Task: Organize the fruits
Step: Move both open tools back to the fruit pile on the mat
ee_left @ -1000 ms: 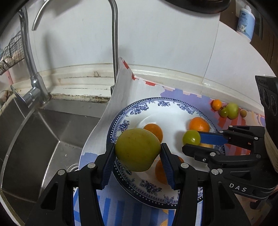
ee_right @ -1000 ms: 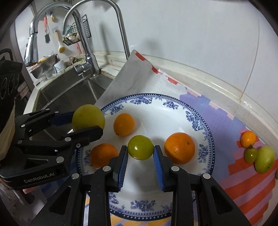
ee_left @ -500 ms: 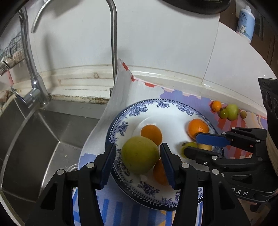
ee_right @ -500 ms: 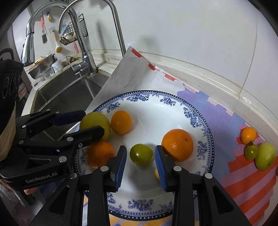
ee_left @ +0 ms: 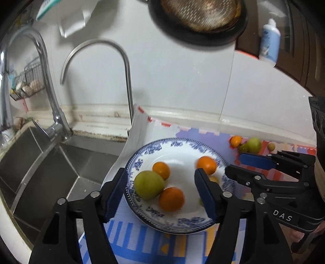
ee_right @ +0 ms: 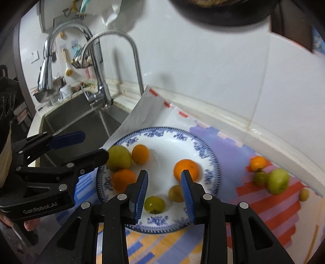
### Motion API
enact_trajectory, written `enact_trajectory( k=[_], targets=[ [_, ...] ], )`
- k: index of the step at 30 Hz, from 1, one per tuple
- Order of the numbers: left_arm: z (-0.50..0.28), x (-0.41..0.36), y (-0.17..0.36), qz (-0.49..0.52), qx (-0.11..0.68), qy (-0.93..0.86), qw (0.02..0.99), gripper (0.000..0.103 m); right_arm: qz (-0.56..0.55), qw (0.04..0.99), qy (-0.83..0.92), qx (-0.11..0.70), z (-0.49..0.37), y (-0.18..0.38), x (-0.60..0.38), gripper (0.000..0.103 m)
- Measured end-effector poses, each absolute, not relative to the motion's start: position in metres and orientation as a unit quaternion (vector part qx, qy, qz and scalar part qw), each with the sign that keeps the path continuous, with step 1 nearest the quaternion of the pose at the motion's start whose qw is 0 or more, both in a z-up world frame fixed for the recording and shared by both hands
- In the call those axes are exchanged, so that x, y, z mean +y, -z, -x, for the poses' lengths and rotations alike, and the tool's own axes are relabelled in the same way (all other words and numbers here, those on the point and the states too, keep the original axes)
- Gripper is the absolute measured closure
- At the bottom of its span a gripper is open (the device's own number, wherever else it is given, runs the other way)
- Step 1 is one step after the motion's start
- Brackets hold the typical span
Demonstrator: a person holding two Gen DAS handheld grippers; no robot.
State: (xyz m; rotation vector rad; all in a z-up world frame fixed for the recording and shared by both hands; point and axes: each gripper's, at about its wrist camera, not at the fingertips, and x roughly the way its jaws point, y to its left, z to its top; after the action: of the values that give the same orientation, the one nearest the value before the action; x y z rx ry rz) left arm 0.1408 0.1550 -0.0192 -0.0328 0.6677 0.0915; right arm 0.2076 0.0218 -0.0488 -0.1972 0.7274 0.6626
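Observation:
A blue-patterned white plate (ee_left: 182, 142) (ee_right: 162, 131) lies on a colourful mat. On it rest a large green fruit (ee_left: 148, 184) (ee_right: 118, 158), three oranges (ee_right: 140, 154) (ee_right: 123, 180) (ee_right: 186, 170), a small green tomato (ee_right: 154, 204) and a small yellow fruit (ee_right: 176, 193). My left gripper (ee_left: 160, 174) hovers above the plate's left side, its jaws opening wide and nothing between them. My right gripper (ee_right: 164, 174) hangs over the plate's near side, jaws apart and gripping nothing. The tomato lies below them.
To the right of the plate, a small orange (ee_right: 258, 163), a green apple (ee_right: 278, 181) and two small fruits lie on the mat. A steel sink (ee_left: 50, 162) with tall faucets (ee_left: 126, 81) is on the left. A dark pan (ee_left: 199, 18) hangs overhead.
The left gripper let go of the large green fruit onto the plate and the right let go of the small green tomato. Both grippers rose and drew back; the left jaws spread wider.

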Motion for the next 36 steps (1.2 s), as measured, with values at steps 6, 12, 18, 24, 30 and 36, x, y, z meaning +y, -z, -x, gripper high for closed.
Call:
enact_trajectory(
  k=[6, 12, 18, 24, 30, 36],
  targets=[
    [-0.127, 0.126, -0.001, 0.010, 0.305, -0.024, 0.952, 0.031, 0.072, 0.898, -0.293, 0.319, -0.191, 0.023, -0.016, 0.054],
    [-0.121, 0.097, -0.016, 0.000, 0.283, -0.011, 0.959, 0.022, 0.062, 0.921, -0.249, 0.293, -0.176, 0.005, -0.053, 0.047],
    [-0.119, 0.067, -0.023, -0.016, 0.269, 0.009, 0.963, 0.018, 0.050, 0.936, -0.209, 0.280, -0.165, -0.007, -0.090, 0.041],
    [-0.124, 0.040, -0.025, -0.028, 0.264, 0.029, 0.964, 0.013, 0.040, 0.946, -0.174, 0.271, -0.161, -0.013, -0.123, 0.034],
    [-0.138, 0.008, -0.022, -0.044, 0.265, 0.050, 0.962, 0.013, 0.035, 0.949, -0.147, 0.275, -0.165, -0.013, -0.154, 0.034],
    [-0.155, -0.016, -0.016, -0.054, 0.267, 0.069, 0.960, 0.013, 0.033, 0.952, -0.128, 0.276, -0.173, -0.011, -0.181, 0.034]
  ],
)
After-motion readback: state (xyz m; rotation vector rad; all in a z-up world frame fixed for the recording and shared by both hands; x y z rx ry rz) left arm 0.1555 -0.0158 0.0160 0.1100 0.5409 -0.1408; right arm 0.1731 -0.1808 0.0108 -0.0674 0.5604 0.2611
